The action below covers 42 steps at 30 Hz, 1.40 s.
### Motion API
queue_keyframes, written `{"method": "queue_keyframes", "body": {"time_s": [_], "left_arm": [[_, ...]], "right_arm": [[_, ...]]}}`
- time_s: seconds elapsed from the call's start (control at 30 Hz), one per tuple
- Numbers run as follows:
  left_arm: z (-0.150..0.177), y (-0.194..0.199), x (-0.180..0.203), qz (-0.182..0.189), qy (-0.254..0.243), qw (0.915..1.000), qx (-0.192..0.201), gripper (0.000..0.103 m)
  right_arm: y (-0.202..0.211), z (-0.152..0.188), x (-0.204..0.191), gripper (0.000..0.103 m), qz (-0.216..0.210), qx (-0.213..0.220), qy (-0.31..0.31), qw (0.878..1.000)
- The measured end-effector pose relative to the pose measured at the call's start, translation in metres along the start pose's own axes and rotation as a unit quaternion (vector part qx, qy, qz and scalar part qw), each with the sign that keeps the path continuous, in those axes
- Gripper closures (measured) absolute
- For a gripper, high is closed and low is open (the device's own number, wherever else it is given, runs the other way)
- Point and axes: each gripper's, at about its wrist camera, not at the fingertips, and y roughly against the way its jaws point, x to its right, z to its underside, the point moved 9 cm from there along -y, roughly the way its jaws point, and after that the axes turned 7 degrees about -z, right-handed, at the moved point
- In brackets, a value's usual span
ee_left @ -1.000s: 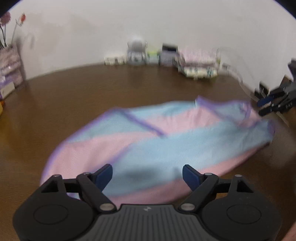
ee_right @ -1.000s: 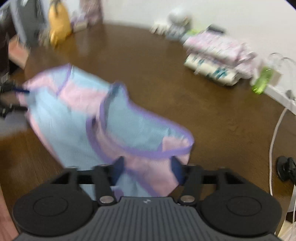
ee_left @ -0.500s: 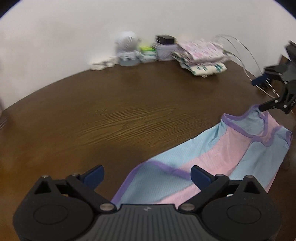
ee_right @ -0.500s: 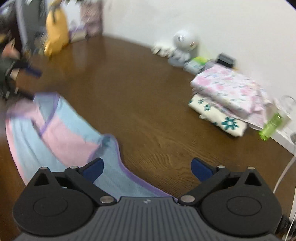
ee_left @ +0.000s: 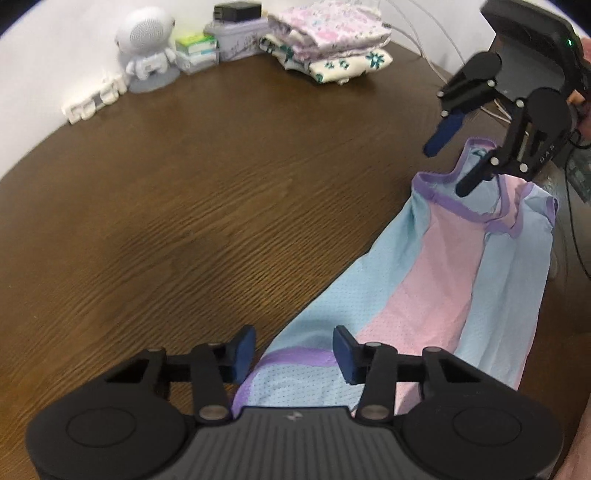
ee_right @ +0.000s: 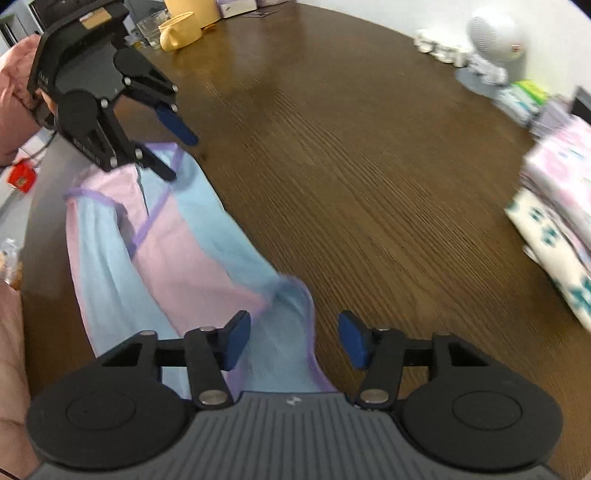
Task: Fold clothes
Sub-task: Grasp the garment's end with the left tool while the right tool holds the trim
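A pink and light-blue sleeveless top with purple trim lies stretched along the near side of the brown table. My left gripper is open at one end of it, with a purple-trimmed edge lying between its blue pads. At the other end my right gripper hovers open just over the strap area. In the right wrist view the top runs from my right gripper, where a trimmed edge sits between the pads, to my left gripper. Neither grips the cloth.
A stack of folded floral clothes sits at the table's far side, next to a lilac box and a white round-headed figure. A yellow mug stands in the far left corner. Cables trail off the right edge.
Both grippers dropped to opposite ends of the top. Their jaws, wide half a second ago, have narrowed around the trimmed edges. The top now lies drawn out lengthwise.
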Motion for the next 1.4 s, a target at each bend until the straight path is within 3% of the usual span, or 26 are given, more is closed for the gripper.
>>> {"method": "queue_keyframes", "body": {"time_s": [0.1, 0.17, 0.2, 0.23, 0.3, 0.4, 0.53, 0.63, 0.73, 0.83, 0.93, 0.97, 1.07, 1.27, 1.37, 1.4], "left_arm": [[0.004, -0.001, -0.001, 0.010, -0.018, 0.9997, -0.010, 0.062], [0.006, -0.001, -0.001, 0.012, -0.031, 0.9993, -0.016, 0.063], [0.007, -0.001, -0.001, 0.009, -0.038, 0.9991, -0.018, 0.067], [0.007, -0.001, -0.001, 0.007, -0.045, 0.9988, -0.020, 0.069], [0.009, -0.001, 0.000, -0.004, -0.061, 0.9979, -0.023, 0.075], [0.008, 0.000, 0.005, -0.013, -0.069, 0.9972, -0.024, 0.098], [0.009, 0.003, 0.015, -0.065, -0.093, 0.9933, -0.018, 0.100], [0.008, 0.020, 0.023, -0.116, -0.103, 0.9879, 0.011, 0.101], [0.012, 0.053, 0.043, -0.188, -0.126, 0.9710, 0.078, 0.101], [0.031, 0.088, 0.086, -0.248, -0.167, 0.9409, 0.159, 0.101], [0.067, 0.091, 0.125, -0.282, -0.180, 0.9252, 0.180, 0.100], [0.079, 0.085, 0.135, -0.283, -0.181, 0.9254, 0.175, 0.100], [0.105, 0.065, 0.151, -0.258, -0.155, 0.9417, 0.150, 0.100], [0.114, 0.058, 0.149, -0.239, -0.085, 0.9562, 0.146, 0.099], [0.116, 0.060, 0.144, -0.232, -0.052, 0.9607, 0.144, 0.084], [0.115, 0.061, 0.142, -0.232, -0.043, 0.9608, 0.145, 0.072]], "right_arm": [[-0.011, -0.009, -0.001, 0.056, -0.011, -0.016, 0.007, 1.000], [-0.019, -0.014, -0.001, 0.075, -0.018, -0.026, 0.012, 0.999], [-0.022, -0.017, -0.001, 0.092, -0.022, -0.032, 0.014, 0.999], [-0.025, -0.019, -0.001, 0.097, -0.026, -0.036, 0.016, 0.999], [-0.027, -0.018, -0.003, 0.097, -0.034, -0.036, 0.016, 0.999], [-0.024, -0.015, -0.004, 0.099, -0.035, -0.032, 0.017, 0.999], [-0.019, -0.011, -0.010, 0.099, -0.015, -0.019, 0.031, 0.999], [-0.008, -0.008, -0.021, 0.099, 0.009, -0.002, 0.049, 0.999], [0.015, -0.003, -0.043, 0.100, 0.048, 0.038, 0.075, 0.995], [0.043, 0.018, -0.083, 0.100, 0.101, 0.081, 0.130, 0.983], [0.051, 0.052, -0.121, 0.100, 0.140, 0.098, 0.172, 0.970], [0.049, 0.064, -0.132, 0.100, 0.152, 0.099, 0.183, 0.966], [0.030, 0.092, -0.147, 0.101, 0.143, 0.098, 0.168, 0.970], [0.016, 0.115, -0.158, 0.102, 0.127, 0.119, 0.125, 0.977], [0.025, 0.109, -0.155, 0.095, 0.129, 0.152, 0.087, 0.976], [0.027, 0.106, -0.151, 0.090, 0.129, 0.162, 0.070, 0.976]]}}
